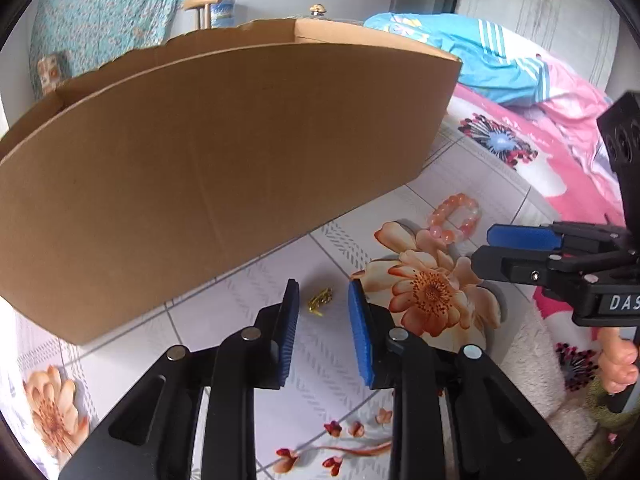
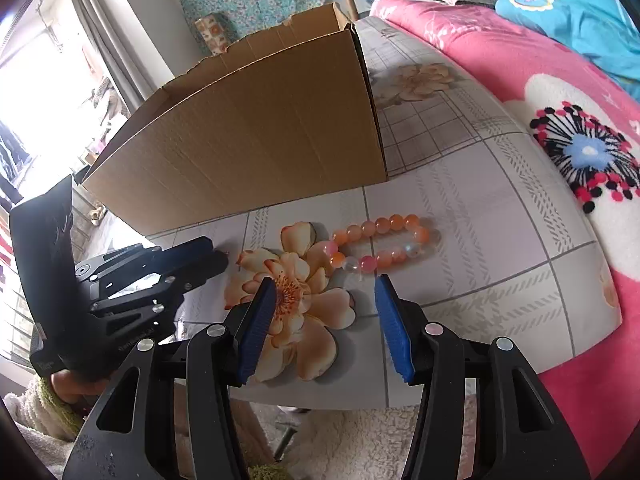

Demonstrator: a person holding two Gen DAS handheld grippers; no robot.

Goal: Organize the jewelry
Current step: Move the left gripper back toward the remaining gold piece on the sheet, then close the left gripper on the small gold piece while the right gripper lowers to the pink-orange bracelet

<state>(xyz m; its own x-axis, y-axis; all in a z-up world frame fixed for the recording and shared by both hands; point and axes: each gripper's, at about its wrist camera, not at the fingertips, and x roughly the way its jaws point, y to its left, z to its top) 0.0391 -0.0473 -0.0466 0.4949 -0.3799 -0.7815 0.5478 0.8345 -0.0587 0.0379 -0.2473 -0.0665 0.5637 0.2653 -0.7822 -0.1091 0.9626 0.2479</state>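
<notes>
A small gold jewelry piece (image 1: 320, 301) lies on the floral cloth (image 1: 256, 280), just ahead of my left gripper (image 1: 324, 286). That gripper is open, its blue pads apart with nothing between them. A bracelet of orange and pink beads (image 2: 384, 256) lies flat just beyond my right gripper (image 2: 325, 282), which is open and empty. In the left wrist view the bracelet (image 1: 444, 235) lies by the right gripper (image 1: 482, 250). The left gripper (image 2: 218, 256) hides the gold piece in the right wrist view.
A large open cardboard box (image 1: 220, 160) stands on the cloth right behind both pieces, its wall (image 2: 260, 152) close to the grippers. A pink flowered blanket (image 2: 520, 60) and a blue garment (image 2: 580, 20) lie to the right. A person's hand (image 1: 620, 364) holds the right gripper.
</notes>
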